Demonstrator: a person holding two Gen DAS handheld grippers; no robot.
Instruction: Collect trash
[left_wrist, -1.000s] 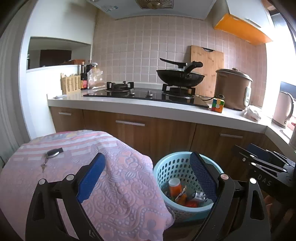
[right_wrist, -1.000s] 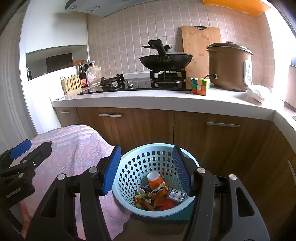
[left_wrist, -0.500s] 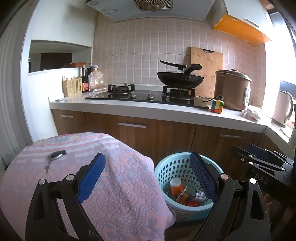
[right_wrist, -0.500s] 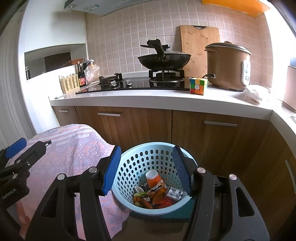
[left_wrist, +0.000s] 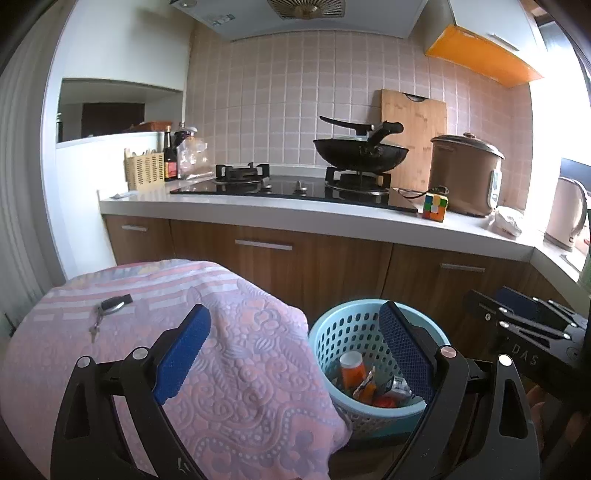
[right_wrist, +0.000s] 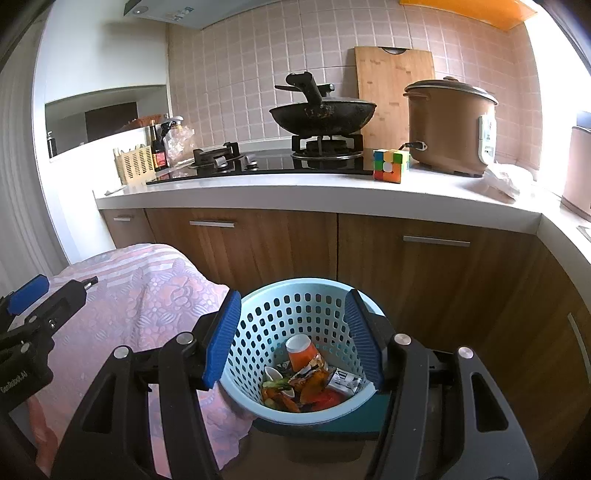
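A light blue perforated basket (right_wrist: 295, 295) stands on the floor by the cabinets and holds trash: an orange cup (right_wrist: 301, 352), wrappers and a small carton. It also shows in the left wrist view (left_wrist: 343, 325). My right gripper (right_wrist: 293, 336) is open and empty above the basket. My left gripper (left_wrist: 293, 350) is open and empty over the edge of a pink patterned cloth (left_wrist: 229, 369), left of the basket.
A key with a black fob (left_wrist: 110, 306) lies on the cloth. The white counter (right_wrist: 332, 184) holds a stove with a black wok (right_wrist: 321, 116), a puzzle cube (right_wrist: 389, 166), a brown rice cooker (right_wrist: 448, 125), crumpled white plastic (right_wrist: 508, 179), bottles and a rack.
Both views have risen and drawn back slightly from the basket. Both grippers stay open and empty.
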